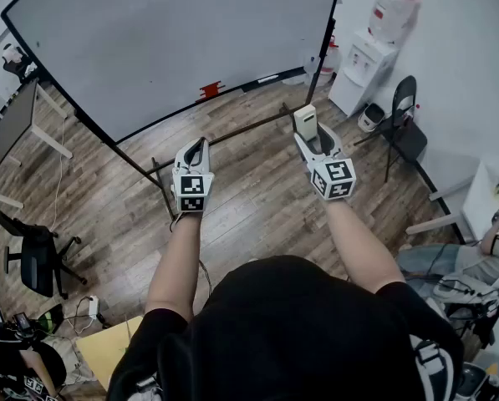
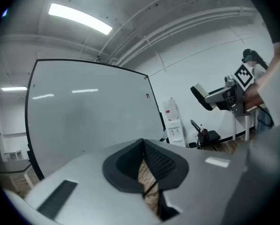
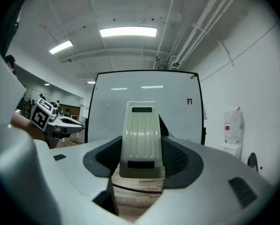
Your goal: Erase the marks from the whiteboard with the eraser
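We look down on a wood-plank floor (image 1: 257, 199) in a white-walled room with strip lights on the ceiling. Nearest to us are a person's black top (image 1: 291, 324) and two bare forearms reaching forward, each hand carrying a gripper.

The left gripper (image 1: 201, 144) is held above the floor, left of the other and well apart from it. In its own view we see its dark padded jaws brought together at the tips, with nothing between them and only a sliver of floor showing lower down.

The right gripper (image 1: 310, 143) is held at about the same height. Its jaws are clamped on the eraser (image 3: 140, 139), a pale cream block with a ribbed back and a dark strip at each end. The eraser stands upright between the pads, its far end pointing toward the board, and it is not touching the board.

Beyond both grippers stands the whiteboard (image 1: 174, 40), a large black-framed panel on a dark metal stand (image 1: 161, 186). We make out a small red mark (image 3: 190, 101) near its upper right corner, and a small red object (image 1: 209, 89) sits on its lower edge.

Farther right, against the wall, are a white water dispenser (image 1: 362, 69) with its bottle on top and a black folding chair (image 1: 404, 119). At the left edge we see a black office chair (image 1: 36, 261).
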### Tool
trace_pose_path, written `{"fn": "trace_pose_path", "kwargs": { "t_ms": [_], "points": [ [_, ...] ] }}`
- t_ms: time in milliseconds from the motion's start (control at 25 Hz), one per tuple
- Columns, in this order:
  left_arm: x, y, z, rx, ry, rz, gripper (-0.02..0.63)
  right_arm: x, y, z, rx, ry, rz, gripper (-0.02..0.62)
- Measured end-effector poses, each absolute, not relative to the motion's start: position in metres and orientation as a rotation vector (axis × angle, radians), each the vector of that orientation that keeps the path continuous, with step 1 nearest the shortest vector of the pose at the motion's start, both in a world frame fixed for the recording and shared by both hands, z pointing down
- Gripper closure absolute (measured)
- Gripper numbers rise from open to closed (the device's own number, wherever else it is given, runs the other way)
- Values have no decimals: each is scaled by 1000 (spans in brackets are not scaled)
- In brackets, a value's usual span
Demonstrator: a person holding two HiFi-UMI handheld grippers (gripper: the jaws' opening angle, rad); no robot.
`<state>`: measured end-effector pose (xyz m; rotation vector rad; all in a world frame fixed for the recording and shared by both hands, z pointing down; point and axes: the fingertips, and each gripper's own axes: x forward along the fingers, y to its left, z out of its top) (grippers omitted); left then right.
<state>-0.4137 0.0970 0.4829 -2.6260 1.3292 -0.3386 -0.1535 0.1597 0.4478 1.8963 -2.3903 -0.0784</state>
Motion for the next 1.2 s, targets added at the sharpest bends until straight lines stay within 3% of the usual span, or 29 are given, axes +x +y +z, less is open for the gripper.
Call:
{"fn": "trace_pose_path", "kwargs": {
  "t_ms": [600, 1200],
  "points": [
    [-413, 77, 484, -2655, 1287, -338, 595, -148, 151, 448, 1958, -2379, -34, 345],
    [-334, 37, 483, -2638, 1212, -396, 595, -71, 121, 460, 2020, -2315, 29, 345]
  ]
}}
